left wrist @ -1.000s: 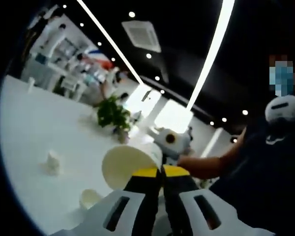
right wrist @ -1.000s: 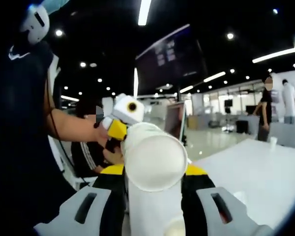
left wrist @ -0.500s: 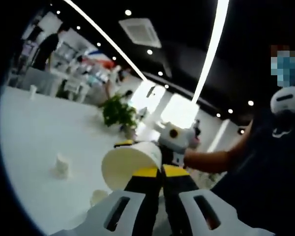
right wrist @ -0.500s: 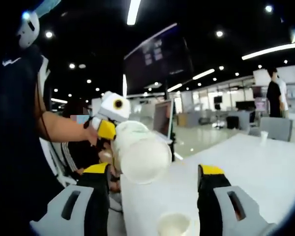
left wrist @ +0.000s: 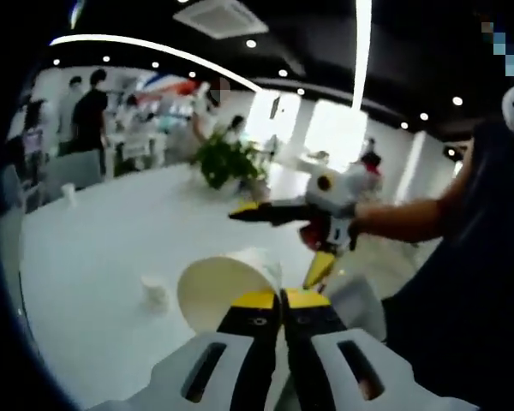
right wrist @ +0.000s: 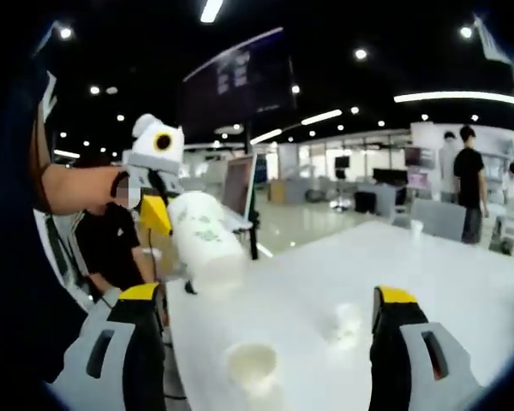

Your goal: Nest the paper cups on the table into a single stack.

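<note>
Cups: we see one paper cup (left wrist: 227, 287) pinched by its rim in the left gripper (left wrist: 280, 301), jaws shut on the cup wall, mouth facing out over the white table (left wrist: 94, 248). In the right gripper view that same held cup (right wrist: 202, 236) hangs off the left gripper (right wrist: 153, 184), up in the air. 0.5 s ago it sat btwn the right gripper (right wrist: 270, 300) jaws; now those jaws stand wide apart w/ nothing btwn them, and the cup is well off to the left. In the left gripper view the right gripper (left wrist: 313, 224) shows spread open, apart from the cup; before it was just behind it. On the table: an upright cup (right wrist: 253, 364) and another small cup (right wrist: 346, 323), same one as (left wrist: 155, 293). Far cup (left wrist: 69, 195) near the table edge. Plant (left wrist: 227, 161) at the far end.
</note>
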The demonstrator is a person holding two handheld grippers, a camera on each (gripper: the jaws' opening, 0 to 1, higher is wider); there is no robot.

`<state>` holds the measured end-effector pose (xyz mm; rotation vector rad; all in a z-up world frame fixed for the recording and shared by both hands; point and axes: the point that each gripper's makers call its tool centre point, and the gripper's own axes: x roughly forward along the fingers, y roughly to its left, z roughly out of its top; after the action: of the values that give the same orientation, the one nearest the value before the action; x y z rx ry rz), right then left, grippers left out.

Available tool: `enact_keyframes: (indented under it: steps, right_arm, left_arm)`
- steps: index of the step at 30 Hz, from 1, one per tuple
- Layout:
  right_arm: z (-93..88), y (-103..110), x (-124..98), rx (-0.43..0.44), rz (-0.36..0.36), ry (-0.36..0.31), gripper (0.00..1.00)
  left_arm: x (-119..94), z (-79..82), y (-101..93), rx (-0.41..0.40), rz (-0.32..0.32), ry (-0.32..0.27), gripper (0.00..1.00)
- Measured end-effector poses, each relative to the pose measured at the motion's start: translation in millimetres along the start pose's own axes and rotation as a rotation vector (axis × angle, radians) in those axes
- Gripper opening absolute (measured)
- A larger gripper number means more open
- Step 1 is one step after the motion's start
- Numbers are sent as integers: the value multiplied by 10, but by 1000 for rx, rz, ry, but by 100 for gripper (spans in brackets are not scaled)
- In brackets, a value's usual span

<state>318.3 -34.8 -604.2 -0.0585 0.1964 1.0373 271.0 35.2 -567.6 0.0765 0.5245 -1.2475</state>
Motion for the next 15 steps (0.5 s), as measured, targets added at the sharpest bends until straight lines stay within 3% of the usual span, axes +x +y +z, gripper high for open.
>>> enact_keyframes:
  steps: [6, 15]
  right_arm:
    - [-138, -117, -131, 16, -61, 30, 100]
    - [-329, -263, -351, 59, -138, 49, 100]
  left_arm:
    - [49, -79, 96, 113, 29, 172, 0]
    - [67, -27, 144, 163, 38, 373, 0]
